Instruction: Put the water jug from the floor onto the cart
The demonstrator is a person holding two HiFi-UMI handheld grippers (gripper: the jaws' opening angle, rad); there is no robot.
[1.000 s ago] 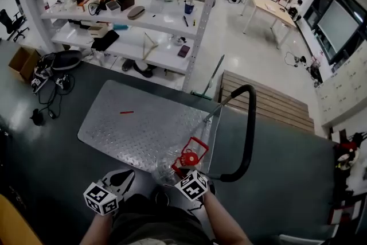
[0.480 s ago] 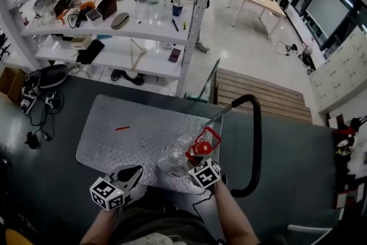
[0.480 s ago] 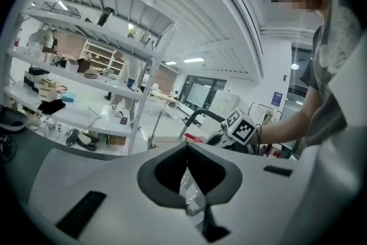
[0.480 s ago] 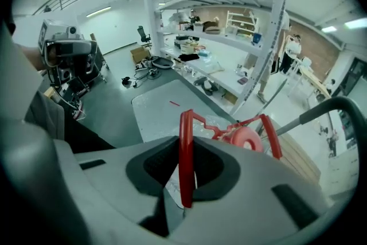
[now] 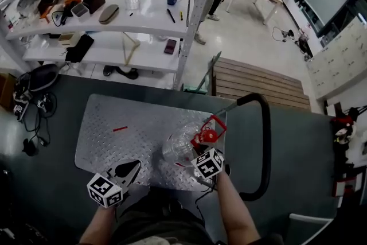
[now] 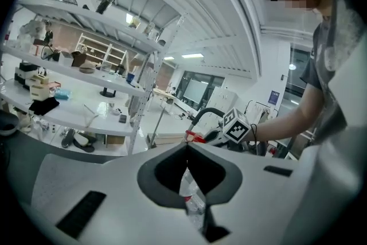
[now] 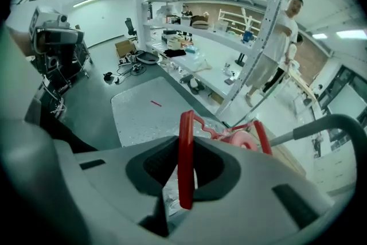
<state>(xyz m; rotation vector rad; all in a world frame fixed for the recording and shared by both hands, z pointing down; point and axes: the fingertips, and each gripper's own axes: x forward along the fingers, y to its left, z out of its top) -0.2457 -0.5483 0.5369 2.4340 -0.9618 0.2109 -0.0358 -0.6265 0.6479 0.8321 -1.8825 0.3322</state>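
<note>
The clear plastic water jug [image 5: 179,146] with a red cap and red carrying handle [image 5: 211,125] is over the near right part of the cart's grey diamond-plate deck [image 5: 114,149], close to the black push bar [image 5: 265,146]. It is tipped, its long axis running from the body at the left to the red cap at the right. Whether its body touches the deck I cannot tell.

The right gripper [image 5: 200,149] sits just near of the jug, angled steeply down, and its jaws are narrow and clamped on the red handle, which runs upright between the pads in the right gripper view. The left gripper [image 5: 133,167] hangs well to the left at the deck's near edge, with its jaws together and nothing in them (only a glimpse of the jug beyond their tips). So the right hand alone must set the jug down.

No water level shows in the jug. The deck otherwise carries only a small red stick [image 5: 120,128], far left and well clear.
</note>
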